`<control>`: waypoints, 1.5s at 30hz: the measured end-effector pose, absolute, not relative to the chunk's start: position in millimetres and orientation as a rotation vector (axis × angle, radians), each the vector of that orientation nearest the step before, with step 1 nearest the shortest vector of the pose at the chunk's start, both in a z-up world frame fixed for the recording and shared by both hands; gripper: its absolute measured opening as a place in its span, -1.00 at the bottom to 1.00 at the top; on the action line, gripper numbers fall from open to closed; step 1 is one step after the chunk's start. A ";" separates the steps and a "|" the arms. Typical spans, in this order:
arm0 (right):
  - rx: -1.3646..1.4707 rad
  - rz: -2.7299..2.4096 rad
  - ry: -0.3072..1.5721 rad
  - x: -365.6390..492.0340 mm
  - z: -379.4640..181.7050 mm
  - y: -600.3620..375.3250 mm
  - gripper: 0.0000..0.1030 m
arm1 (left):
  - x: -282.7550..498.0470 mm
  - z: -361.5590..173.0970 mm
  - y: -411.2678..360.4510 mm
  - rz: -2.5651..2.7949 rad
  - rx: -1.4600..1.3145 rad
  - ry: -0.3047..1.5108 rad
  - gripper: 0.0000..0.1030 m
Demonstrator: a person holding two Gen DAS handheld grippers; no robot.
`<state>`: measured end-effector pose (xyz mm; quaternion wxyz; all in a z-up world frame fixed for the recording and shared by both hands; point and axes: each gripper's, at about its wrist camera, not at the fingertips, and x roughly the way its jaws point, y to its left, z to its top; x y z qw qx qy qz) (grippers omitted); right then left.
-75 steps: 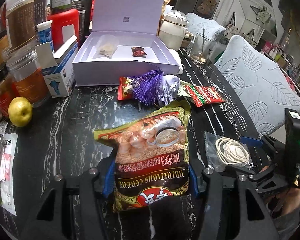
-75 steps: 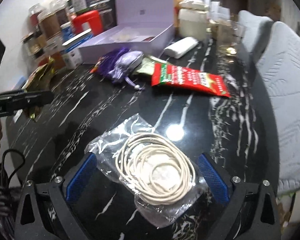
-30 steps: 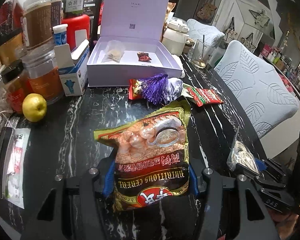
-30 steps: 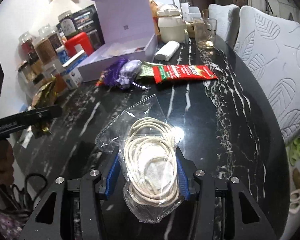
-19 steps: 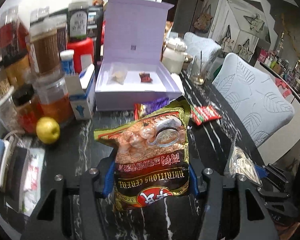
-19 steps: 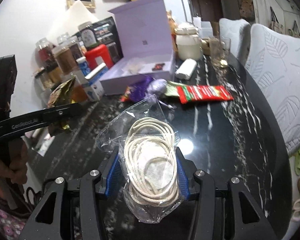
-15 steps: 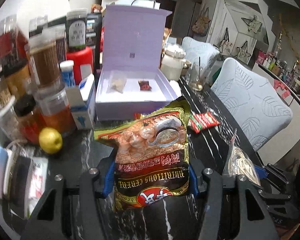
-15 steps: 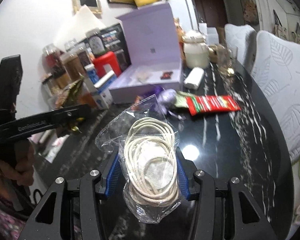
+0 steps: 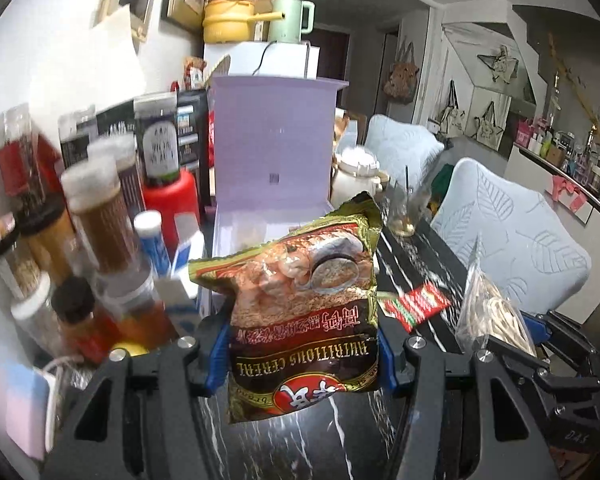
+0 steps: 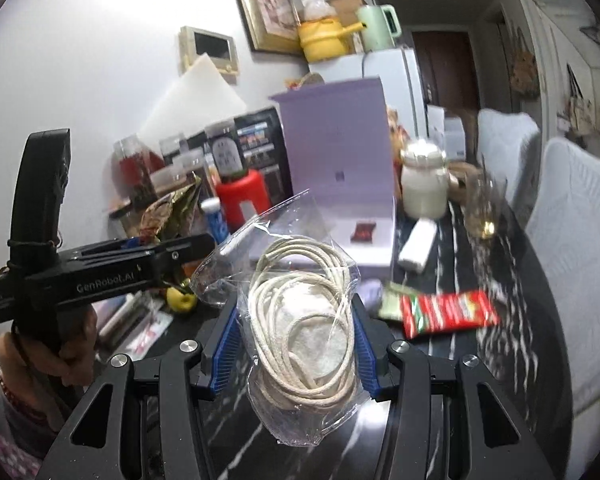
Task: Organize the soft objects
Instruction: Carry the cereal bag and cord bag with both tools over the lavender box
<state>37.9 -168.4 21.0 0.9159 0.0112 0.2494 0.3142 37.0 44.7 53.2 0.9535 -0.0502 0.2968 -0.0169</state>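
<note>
Black white-veined marble bench, open lilac box, red snack packet, white jar, glass, yellow fruit, storage jars

The cereal bag blocks most of the purple box floor, so can't tell what's inside from the left wrist view. Jars on the left are smeared with blur, labels unreadable. The red snack packet is blurry too, and the rope bag covers its left end.
</note>
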 end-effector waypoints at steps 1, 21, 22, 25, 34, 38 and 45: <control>0.020 0.654 0.501 42.2 25.1 -166.4 -0.03 | 40.7 56.8 45.3 -0.035 -0.098 0.593 0.10; -0.016 0.678 0.338 133.7 95.3 -137.3 -0.02 | 117.9 115.7 52.5 -0.033 -0.019 0.423 0.10; -0.019 0.676 0.334 138.1 97.2 -135.6 -0.02 | 121.8 116.4 53.2 -0.029 -0.019 0.420 0.10; -0.033 0.670 0.322 155.2 103.4 -128.8 -0.02 | 137.6 117.5 55.6 -0.007 -0.001 0.409 0.10; -0.073 0.658 0.360 212.0 105.9 -108.1 -0.01 | 186.8 104.4 56.0 0.046 0.051 0.419 0.10; -0.069 0.651 0.406 239.1 97.3 -102.3 -0.01 | 209.4 90.6 56.7 0.046 0.062 0.455 0.10; -0.082 0.606 0.475 278.9 74.2 -93.7 -0.01 | 242.4 62.9 63.8 0.077 0.060 0.518 0.10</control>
